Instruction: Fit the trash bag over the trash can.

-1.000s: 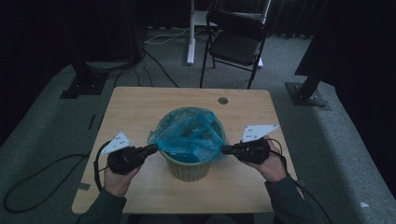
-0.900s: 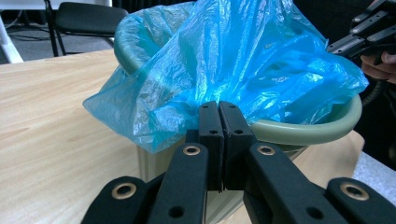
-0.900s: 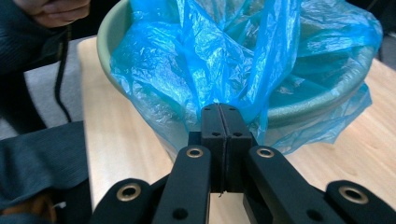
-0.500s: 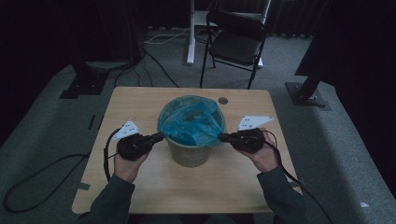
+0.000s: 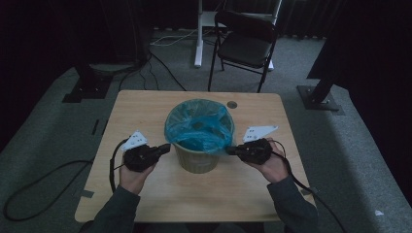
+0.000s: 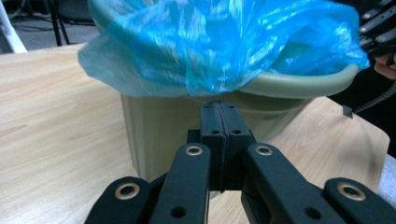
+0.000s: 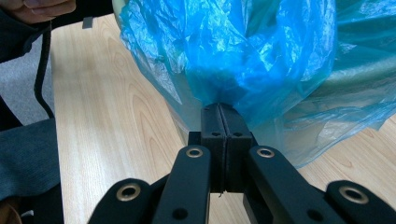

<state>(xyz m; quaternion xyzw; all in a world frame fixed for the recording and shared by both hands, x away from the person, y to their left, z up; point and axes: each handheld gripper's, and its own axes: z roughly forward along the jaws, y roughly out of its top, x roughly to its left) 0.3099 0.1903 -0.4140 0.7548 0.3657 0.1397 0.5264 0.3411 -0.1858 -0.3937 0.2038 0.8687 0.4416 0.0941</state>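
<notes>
A pale green bin (image 5: 197,162) stands in the middle of the wooden table (image 5: 145,104), lined with a blue plastic bag (image 5: 199,126) whose mouth drapes over the rim. My left gripper (image 5: 166,146) is at the bin's left side, just under the rim. In the left gripper view its jaws (image 6: 219,105) are shut, with a fold of the bag (image 6: 224,42) coming down to their tips. My right gripper (image 5: 229,151) is at the bin's right side. In the right gripper view the bag (image 7: 243,51) gathers into the shut jaws (image 7: 219,106).
A black folding chair (image 5: 245,46) stands beyond the table's far edge, with cables and stand bases on the grey carpet around it. A small round grommet (image 5: 231,104) sits near the table's far edge. Bare tabletop lies between the bin and the person.
A second ago the bag was stretched wide and flat between the grippers, covering the bin. Now it is drawn down over the rim, mouth open, with both grippers close against the bin's sides.
</notes>
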